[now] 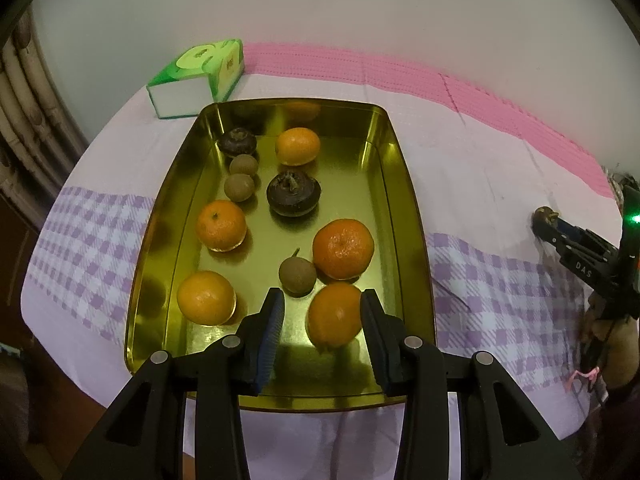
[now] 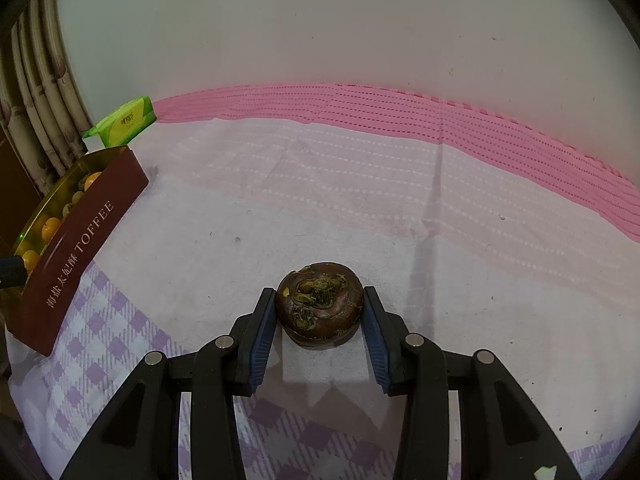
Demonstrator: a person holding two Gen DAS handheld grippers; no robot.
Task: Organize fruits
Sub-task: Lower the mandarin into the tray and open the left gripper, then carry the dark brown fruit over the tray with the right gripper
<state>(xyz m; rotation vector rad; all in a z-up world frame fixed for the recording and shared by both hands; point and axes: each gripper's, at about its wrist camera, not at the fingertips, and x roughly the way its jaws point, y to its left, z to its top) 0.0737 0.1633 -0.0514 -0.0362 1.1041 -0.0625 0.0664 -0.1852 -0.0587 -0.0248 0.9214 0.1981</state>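
A gold tin tray (image 1: 416,220) holds several oranges, two dark purple-brown fruits (image 1: 294,194) and three small brown fruits (image 1: 297,276). My left gripper (image 1: 323,308) hovers over the tray's near end with its jaws apart. One orange (image 1: 335,314) lies between them against the right pad, clear of the left pad. On the cloth to the right, my right gripper (image 2: 320,310) is shut on a dark brown fruit (image 2: 320,304), pads pressing both sides. The left wrist view shows that gripper (image 1: 544,222) and its fruit (image 1: 545,214) at the far right.
A green tissue box (image 1: 200,76) stands behind the tray, near the wall. The tin's maroon "TOFFEE" side (image 2: 80,232) faces the right gripper. A lilac-checked and pink cloth (image 2: 360,200) covers the table. Curtains hang at the left, and the table edge runs along the front.
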